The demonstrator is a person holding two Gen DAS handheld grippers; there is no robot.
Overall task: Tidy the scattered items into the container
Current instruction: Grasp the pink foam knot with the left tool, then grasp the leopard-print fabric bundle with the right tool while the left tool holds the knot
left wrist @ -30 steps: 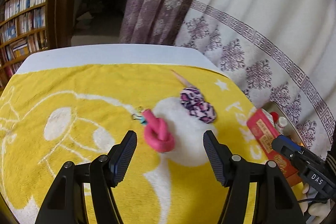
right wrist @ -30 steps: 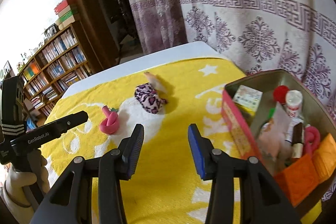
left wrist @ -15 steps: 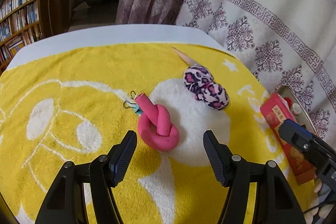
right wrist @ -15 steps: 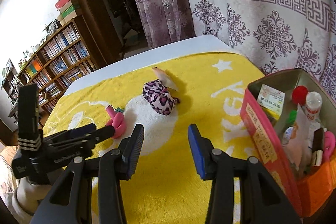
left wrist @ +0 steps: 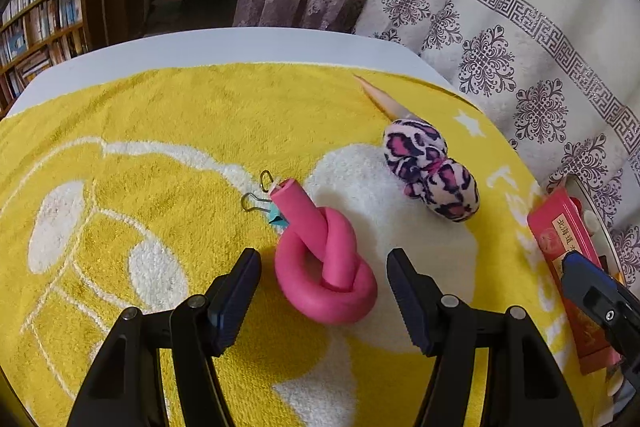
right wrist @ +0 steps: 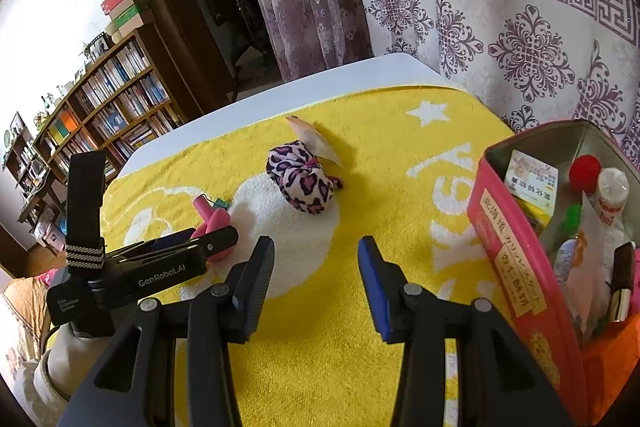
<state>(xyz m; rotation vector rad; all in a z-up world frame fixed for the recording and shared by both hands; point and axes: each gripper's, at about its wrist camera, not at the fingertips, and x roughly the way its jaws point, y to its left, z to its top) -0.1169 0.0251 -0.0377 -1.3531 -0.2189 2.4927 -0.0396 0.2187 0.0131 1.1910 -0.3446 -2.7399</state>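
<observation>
- Progress looks well advanced: the red tin (right wrist: 516, 251) at the right edge of the yellow towel (left wrist: 168, 131) already holds a jumble of small things, among them a red ball (right wrist: 585, 167), a white bottle (right wrist: 612, 187) and a printed card (right wrist: 530, 179).
- Four things are left out on the towel, as far as the views show: a knotted pink foam tube (left wrist: 326, 263), a small binder clip (left wrist: 262, 205) tucked against the tube's far end, a leopard-print cloth bundle (left wrist: 432, 173), and a pale pointed packet (left wrist: 380, 97) partly under the bundle.
- Left claw (left wrist: 324, 291) points down at the pink tube, jaws apart, and they have just been closing in; the knot's near loop sits between the two tips but neither pad presses on it, with a gap showing on each side. It holds nothing yet.
- Right claw (right wrist: 316, 283) hangs over bare towel, jaws parted and empty, with the tin just to its right and the leopard bundle well ahead of it.
- Judging from this, the step in hand is the pick-up of the pink tube; the clip lies so close to the tube that it may get nudged when the tube comes up.
- White desk (left wrist: 224, 47) shows only as a strip past the towel's far edge.
</observation>
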